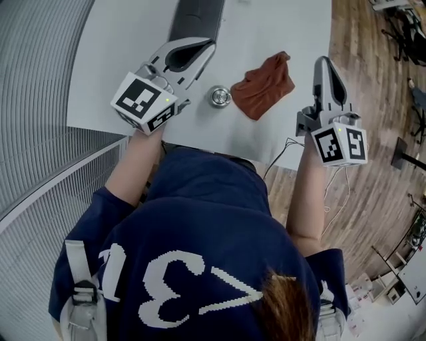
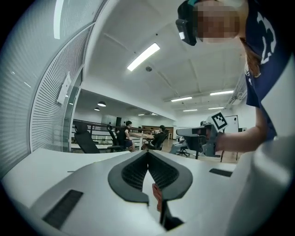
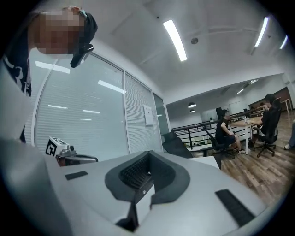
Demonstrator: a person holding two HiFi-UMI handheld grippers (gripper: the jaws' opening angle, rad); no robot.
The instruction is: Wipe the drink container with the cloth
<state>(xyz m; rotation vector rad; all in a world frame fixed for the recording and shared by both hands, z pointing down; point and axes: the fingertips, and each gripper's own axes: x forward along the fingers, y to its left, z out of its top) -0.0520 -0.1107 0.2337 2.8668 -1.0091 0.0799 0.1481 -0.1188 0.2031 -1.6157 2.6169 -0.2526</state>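
Observation:
From the head view, a rust-brown cloth (image 1: 264, 85) lies crumpled on the white table (image 1: 120, 53). Just left of it stands a small silvery drink container (image 1: 220, 96), seen from above. My left gripper (image 1: 209, 45) is held over the table, up and left of the container, apart from it. My right gripper (image 1: 323, 62) hovers right of the cloth, at the table's right edge. In both gripper views, the left gripper (image 2: 147, 153) and the right gripper (image 3: 148, 155) point out into the room, shut with nothing between them.
A dark grey strip (image 1: 196, 16) runs off the table's far side. A ribbed wall (image 1: 33, 100) is on the left and wood floor (image 1: 373, 100) on the right. A thin cable (image 1: 283, 150) hangs off the near edge. Seated people (image 2: 124, 136) and office chairs are far off.

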